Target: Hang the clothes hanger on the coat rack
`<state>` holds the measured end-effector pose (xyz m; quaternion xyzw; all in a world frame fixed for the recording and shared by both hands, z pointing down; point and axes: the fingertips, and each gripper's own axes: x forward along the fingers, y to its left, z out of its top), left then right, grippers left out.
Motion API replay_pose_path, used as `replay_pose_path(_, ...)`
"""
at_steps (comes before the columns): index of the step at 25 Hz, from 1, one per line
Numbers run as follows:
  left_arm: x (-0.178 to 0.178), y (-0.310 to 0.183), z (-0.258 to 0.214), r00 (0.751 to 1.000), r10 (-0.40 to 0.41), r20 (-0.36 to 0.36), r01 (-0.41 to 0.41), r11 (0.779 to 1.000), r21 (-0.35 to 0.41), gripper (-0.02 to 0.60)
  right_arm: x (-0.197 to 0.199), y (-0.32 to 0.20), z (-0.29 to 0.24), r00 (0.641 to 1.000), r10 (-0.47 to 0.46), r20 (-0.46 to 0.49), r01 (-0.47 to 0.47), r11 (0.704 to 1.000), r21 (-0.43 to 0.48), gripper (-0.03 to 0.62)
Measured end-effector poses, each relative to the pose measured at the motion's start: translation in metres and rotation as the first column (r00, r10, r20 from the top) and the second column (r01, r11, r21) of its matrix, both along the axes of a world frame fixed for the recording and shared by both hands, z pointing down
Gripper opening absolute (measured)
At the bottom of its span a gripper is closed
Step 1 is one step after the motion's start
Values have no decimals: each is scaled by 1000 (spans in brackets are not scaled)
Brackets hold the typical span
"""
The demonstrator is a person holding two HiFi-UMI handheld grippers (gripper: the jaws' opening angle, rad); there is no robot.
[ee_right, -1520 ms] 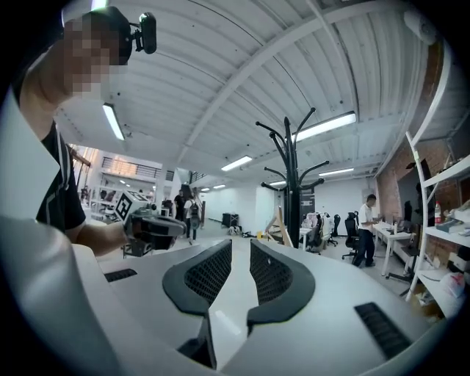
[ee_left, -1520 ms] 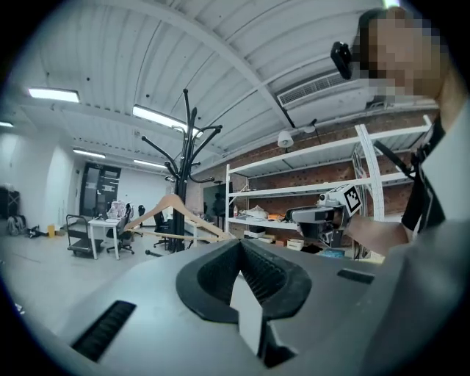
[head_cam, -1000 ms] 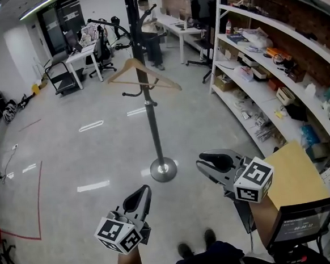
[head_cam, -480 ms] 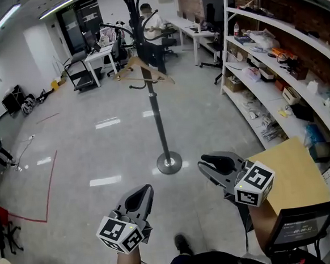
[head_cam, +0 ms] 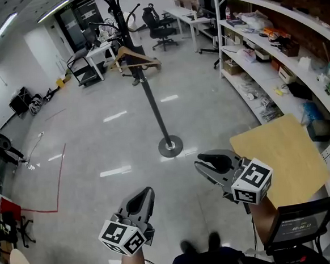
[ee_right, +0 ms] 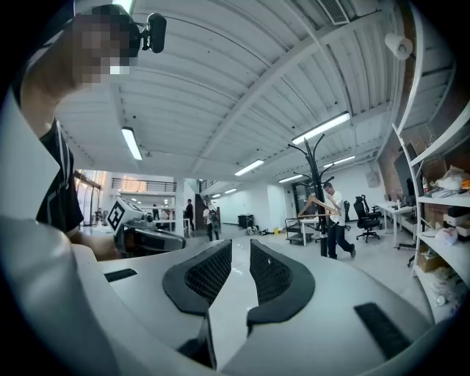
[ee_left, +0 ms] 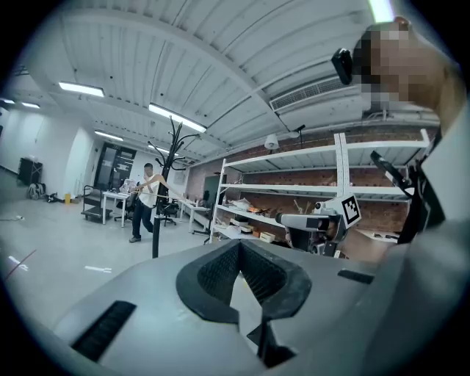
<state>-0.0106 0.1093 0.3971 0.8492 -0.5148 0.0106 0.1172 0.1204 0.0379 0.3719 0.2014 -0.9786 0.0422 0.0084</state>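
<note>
The clothes hanger hangs on the coat rack, high on its pole, its bar crosswise and well ahead of both grippers, neither clearly nearer. The left gripper is closed on nothing. The right gripper has its jaws slightly apart, with nothing between them.

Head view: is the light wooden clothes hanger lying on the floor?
No, the light wooden clothes hanger hangs up on the tall black coat rack.

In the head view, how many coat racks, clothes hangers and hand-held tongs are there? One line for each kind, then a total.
coat rack: 1
clothes hanger: 1
tongs: 2 (left tongs, right tongs)
Total: 4
</note>
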Motion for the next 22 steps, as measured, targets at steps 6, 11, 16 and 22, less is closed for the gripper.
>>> replay_pose_path(6, 15, 47, 4, 999, 43, 3, -43, 999, 2, 0, 6, 39, -2, 1000, 14, 2, -14, 1000, 3, 81)
replay_pose_path(11, -3, 81, 8, 1000, 26, 16, -27, 999, 18, 0, 3, 79, -6, 998, 69, 7, -69, 997, 29, 80)
replay_pose_path(16, -25, 113, 6, 999, 40, -9, -40, 999, 31, 0, -4, 121, -12, 989, 148, -2, -148, 989, 22, 49)
replay_pose_path(22, -18, 138, 1, 996, 79, -28, -78, 997, 18, 0, 5, 151, -16, 982, 187, -19, -187, 982, 1, 18)
